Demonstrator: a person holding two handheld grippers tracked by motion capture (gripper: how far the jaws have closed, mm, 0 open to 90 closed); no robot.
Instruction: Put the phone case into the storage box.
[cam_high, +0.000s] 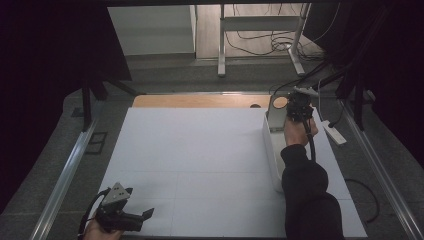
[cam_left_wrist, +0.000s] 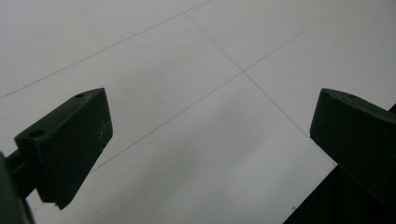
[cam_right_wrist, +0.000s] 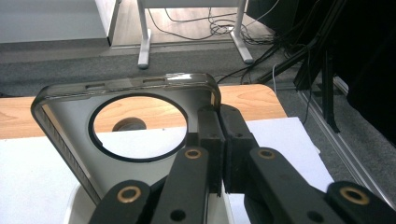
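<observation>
1. Writing: no brand, label or lettering could be read on any item.
2. Table (cam_high: 200, 150), one: a white sheet marked with thin grid lines covered its top; a strip of bare wood with a dark hole showed along the far edge. All places below are given relative to this table.
3. Phone case (cam_right_wrist: 126, 100), one: translucent grey, with a large round ring opening in its back and two slots along its upper edge. It was held upright above the table's far right part, over a white box.
4. White box (cam_high: 272, 150), one: long, narrow, open-topped, lying along the table's right side.
5. Right gripper (cam_right_wrist: 223, 154), one: its jaws were closed narrowly on the right edge of the phone case, one jaw to each face. The hand (cam_high: 297, 132) and dark sleeve reached in along the table's right side.
6. Left gripper (cam_high: 147, 214), one: held low at the table's near left corner, jaws spread wide with nothing between them; a grey three-cornered plate sat on top.
7. White slim device (cam_high: 334, 133), one: at the table's far right edge, kind not determinable.
</observation>
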